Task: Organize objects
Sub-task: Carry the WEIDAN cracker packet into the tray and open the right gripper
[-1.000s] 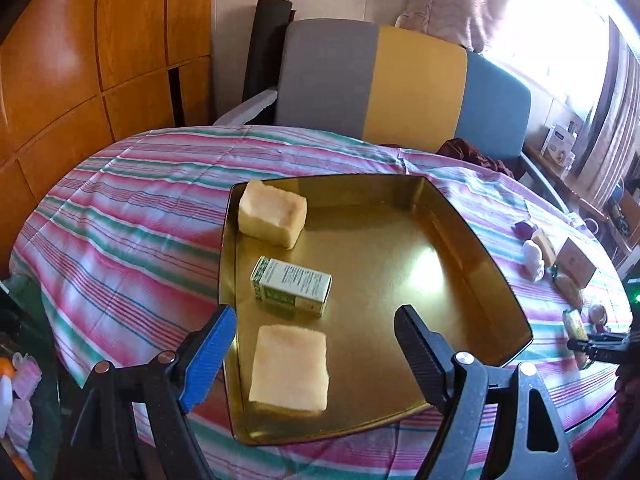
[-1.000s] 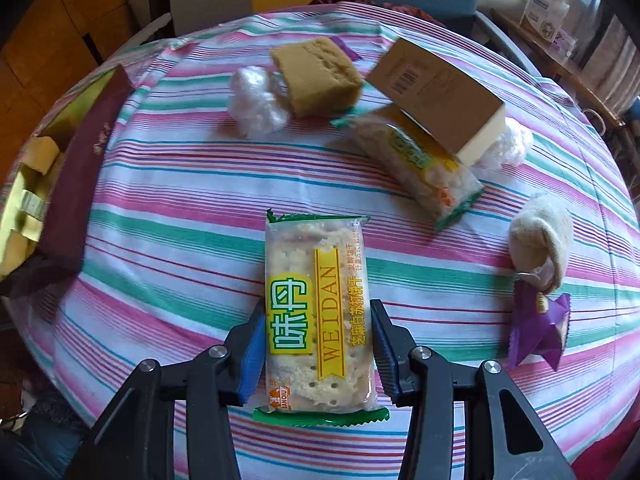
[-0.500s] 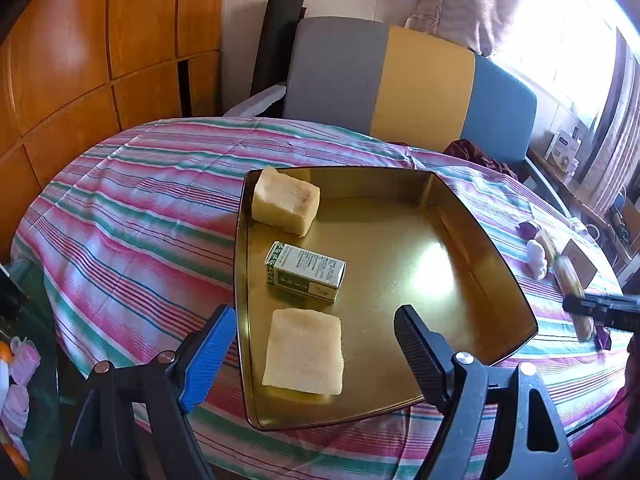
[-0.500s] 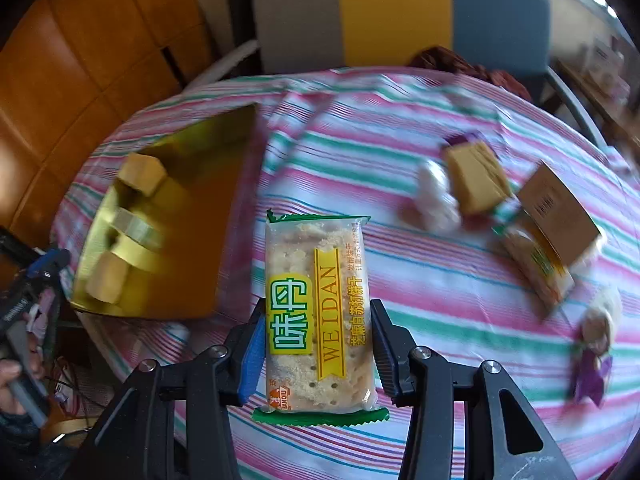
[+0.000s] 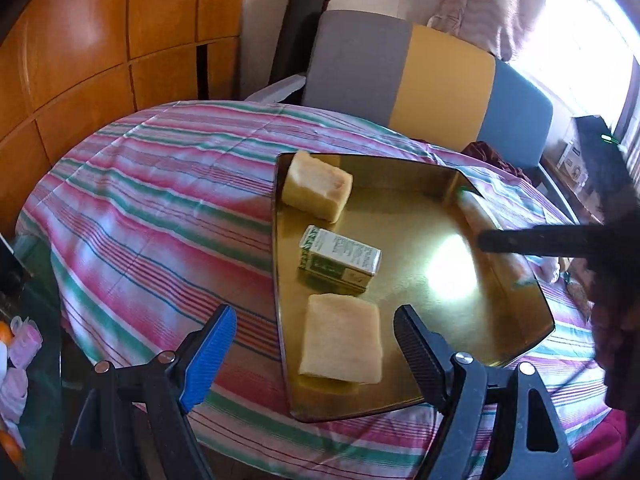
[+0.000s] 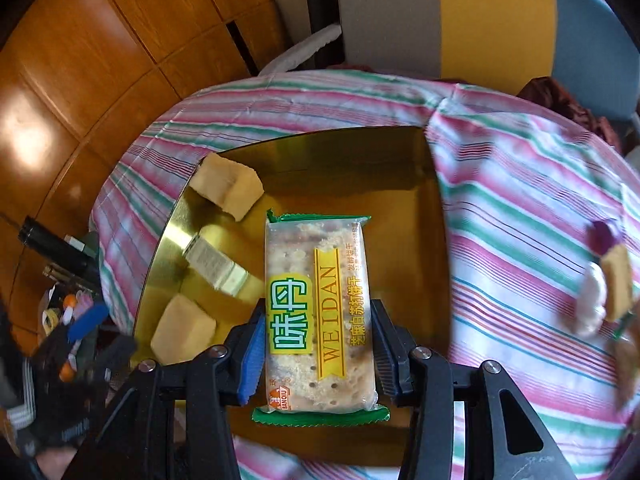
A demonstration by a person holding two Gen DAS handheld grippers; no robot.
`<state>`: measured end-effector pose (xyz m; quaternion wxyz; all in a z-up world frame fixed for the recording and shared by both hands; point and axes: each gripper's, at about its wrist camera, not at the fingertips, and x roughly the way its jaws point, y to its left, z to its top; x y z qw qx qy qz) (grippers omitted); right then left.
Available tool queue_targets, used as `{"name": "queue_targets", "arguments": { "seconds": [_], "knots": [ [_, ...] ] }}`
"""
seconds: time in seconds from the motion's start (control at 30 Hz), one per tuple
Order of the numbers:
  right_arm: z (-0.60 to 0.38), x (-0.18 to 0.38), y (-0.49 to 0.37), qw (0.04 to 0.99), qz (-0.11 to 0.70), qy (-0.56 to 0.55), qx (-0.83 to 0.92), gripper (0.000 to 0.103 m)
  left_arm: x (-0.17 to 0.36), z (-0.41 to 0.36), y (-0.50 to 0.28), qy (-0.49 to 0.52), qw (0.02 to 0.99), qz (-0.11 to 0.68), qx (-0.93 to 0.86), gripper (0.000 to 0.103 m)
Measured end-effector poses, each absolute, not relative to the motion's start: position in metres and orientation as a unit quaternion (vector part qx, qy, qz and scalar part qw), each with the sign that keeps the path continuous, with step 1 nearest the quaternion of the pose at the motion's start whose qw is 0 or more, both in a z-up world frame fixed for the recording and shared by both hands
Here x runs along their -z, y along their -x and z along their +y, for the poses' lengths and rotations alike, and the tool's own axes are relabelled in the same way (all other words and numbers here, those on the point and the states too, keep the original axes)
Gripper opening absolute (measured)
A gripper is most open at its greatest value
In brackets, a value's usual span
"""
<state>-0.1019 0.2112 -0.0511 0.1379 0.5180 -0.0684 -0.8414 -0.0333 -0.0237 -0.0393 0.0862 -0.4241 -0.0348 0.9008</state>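
A gold tray (image 5: 508, 320) lies on the striped table and holds two yellow sponge blocks (image 5: 318, 191) (image 5: 341, 344) and a small green box (image 5: 340, 259). My left gripper (image 5: 316, 354) is open and empty above the tray's near left corner. My right gripper (image 6: 318, 346) is shut on a WEIDAN cracker packet (image 6: 318, 312) and holds it above the tray (image 6: 434, 280). In the left wrist view the right gripper (image 5: 536, 240) reaches in over the tray's right edge with the blurred packet (image 5: 480, 216).
A grey, yellow and blue chair (image 5: 424, 80) stands behind the table. Wooden panels (image 5: 100, 40) line the left wall. Several loose items, a sponge block (image 6: 618, 280) and a white lump (image 6: 592, 296), lie on the cloth to the right of the tray.
My right gripper has carried the cracker packet left from the loose items to above the tray. My left gripper has drawn back slightly and stays open.
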Motion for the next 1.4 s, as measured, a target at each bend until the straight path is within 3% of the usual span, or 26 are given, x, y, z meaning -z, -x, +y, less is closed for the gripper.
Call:
{"name": "queue_targets", "arguments": {
  "seconds": [0.23,0.4,0.57,0.6,0.73,1.13,1.4],
  "knots": [
    [0.179,0.069,0.151,0.11,-0.08,-0.531,0.836,0.048,0.045,-0.048,0.038,0.432,0.061,-0.062,-0.898,0.082],
    [0.158,0.091,0.181,0.08,-0.09,-0.552,0.825,0.049,0.05,-0.06,0.04,0.439,0.05,-0.075,-0.894,0.074],
    [0.137,0.105,0.19,0.148,-0.161,-0.564,0.796,0.051,0.052,-0.062,0.04,0.442,0.061,-0.08,-0.892,0.074],
    [0.134,0.107,0.189,0.167,-0.169,-0.565,0.79,0.055,0.051,-0.061,0.039,0.44,0.064,-0.079,-0.892,0.073],
    [0.133,0.106,0.18,0.181,-0.172,-0.556,0.793,0.055,0.05,-0.057,0.039,0.437,0.066,-0.074,-0.894,0.073],
    [0.149,0.071,0.139,0.168,-0.116,-0.508,0.837,0.062,0.035,-0.045,0.028,0.419,0.061,-0.048,-0.905,0.073],
    [0.171,0.043,0.093,0.149,-0.052,-0.456,0.876,0.076,0.02,-0.031,0.017,0.397,0.073,-0.026,-0.914,0.073]
  ]
}}
